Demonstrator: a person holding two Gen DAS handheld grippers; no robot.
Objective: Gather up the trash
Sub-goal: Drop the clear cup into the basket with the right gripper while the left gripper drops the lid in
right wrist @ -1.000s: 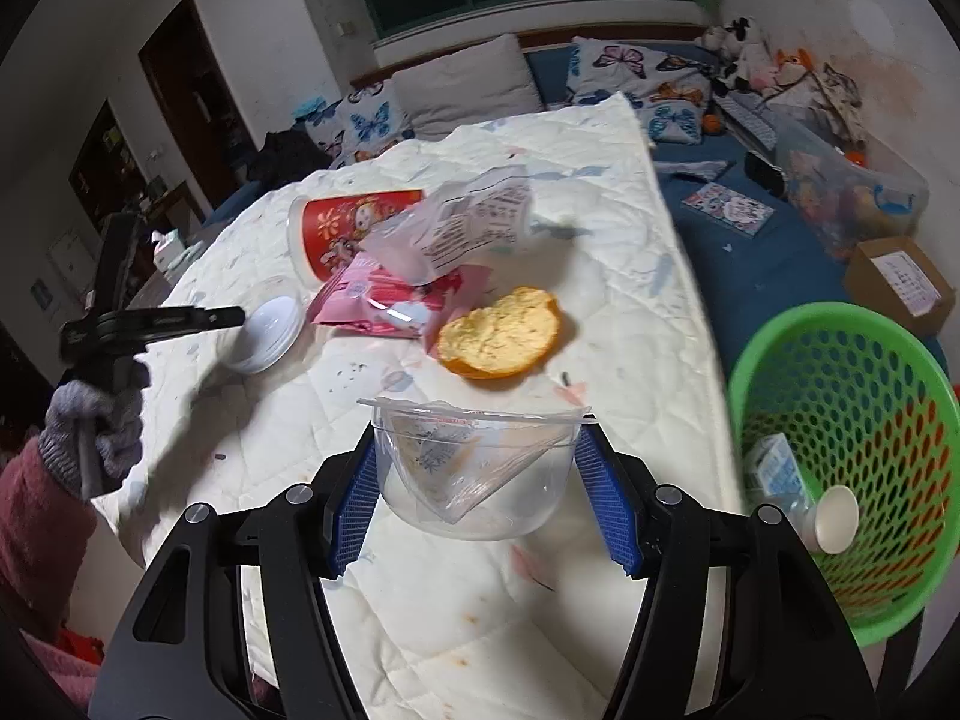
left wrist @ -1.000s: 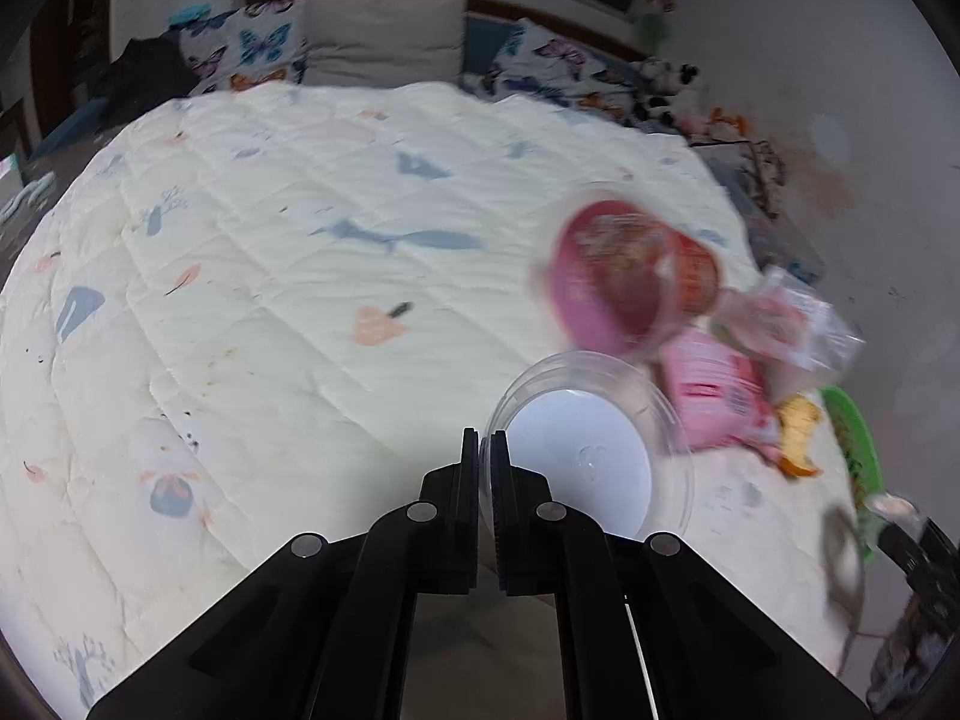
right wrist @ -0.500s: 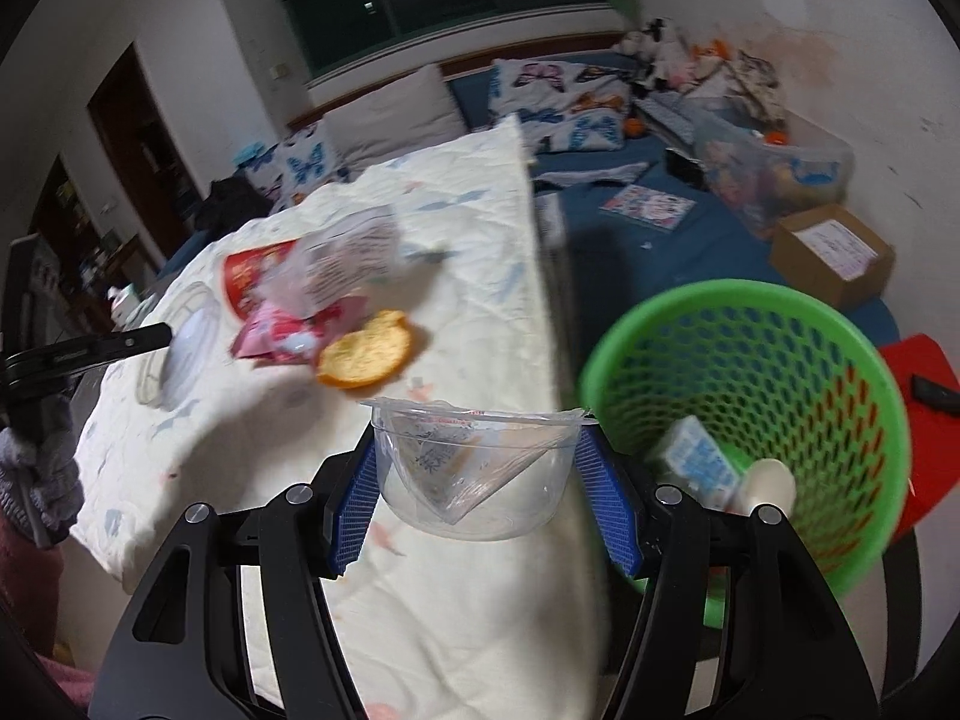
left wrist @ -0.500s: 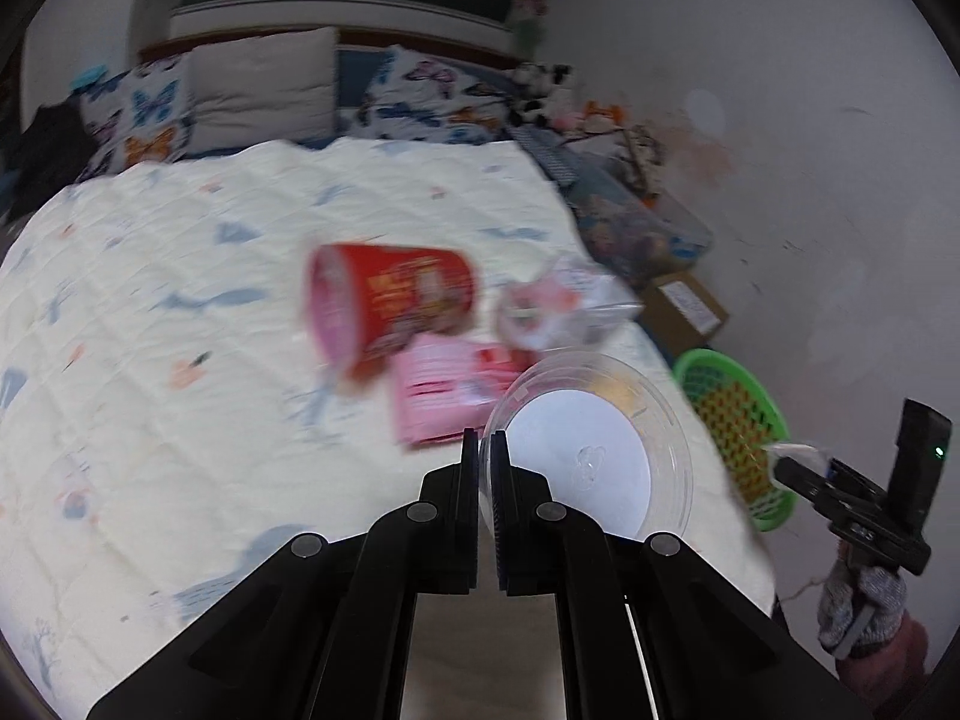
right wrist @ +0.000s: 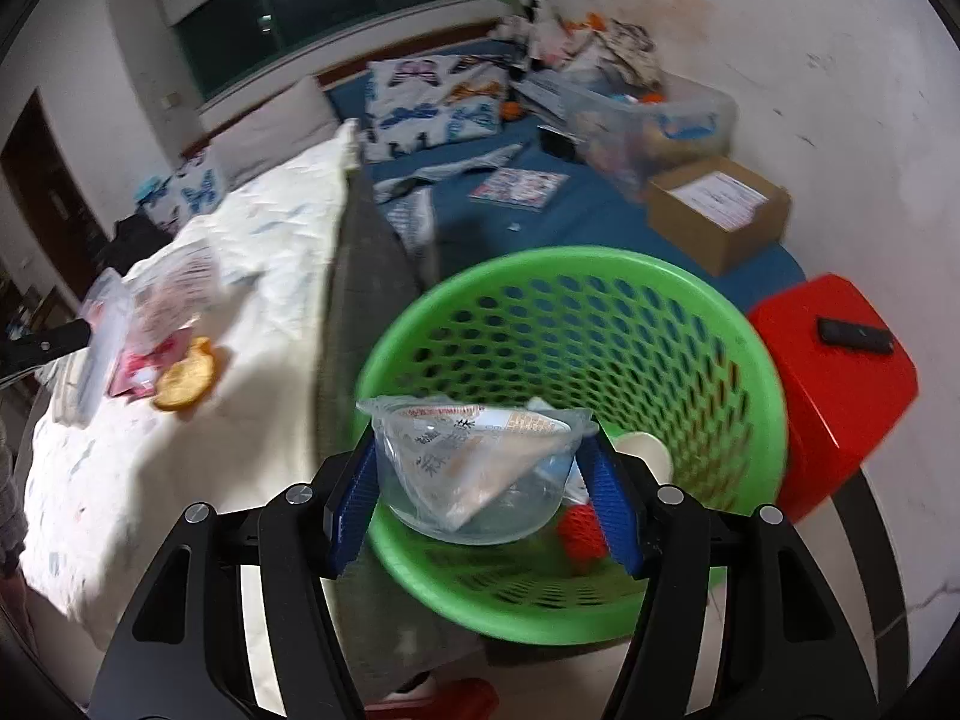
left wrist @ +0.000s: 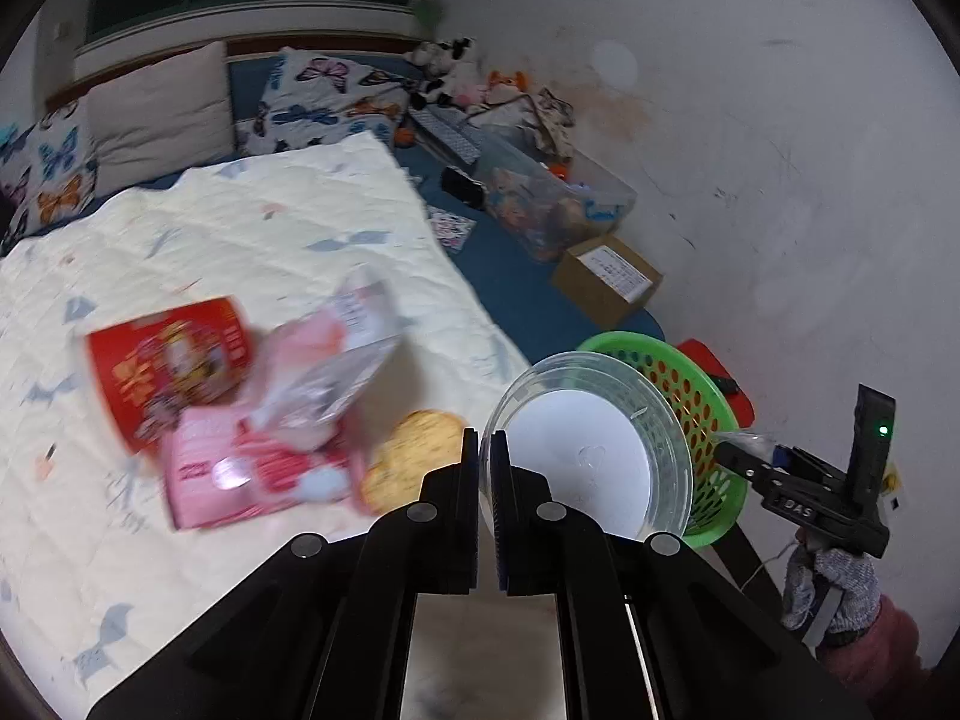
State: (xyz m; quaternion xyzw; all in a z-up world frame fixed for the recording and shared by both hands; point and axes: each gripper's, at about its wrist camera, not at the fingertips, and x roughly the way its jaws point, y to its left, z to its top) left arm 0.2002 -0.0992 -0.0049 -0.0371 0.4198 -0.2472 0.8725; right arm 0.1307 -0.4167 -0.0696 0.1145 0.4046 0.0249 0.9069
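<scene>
The letters "DAS" stand in raised relief on the black body of the right gripper (left wrist: 798,507), seen from the left wrist view. Print on the red cup (left wrist: 168,366), pink packet (left wrist: 240,474) and cardboard box label (right wrist: 729,195) is too blurred to read.

A home bedroom: quilted bed (left wrist: 198,252), butterfly pillows (left wrist: 327,99)

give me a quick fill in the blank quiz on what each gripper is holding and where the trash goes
1. The right gripper holds a clear plastic ____ with a wrapper inside.
2. The left gripper pinches the rim of a round clear ____.
3. The basket below the right gripper is ____ in colour.
4. The black remote lies on a ____ stool.

Missing words: bowl; lid; green; red
</scene>
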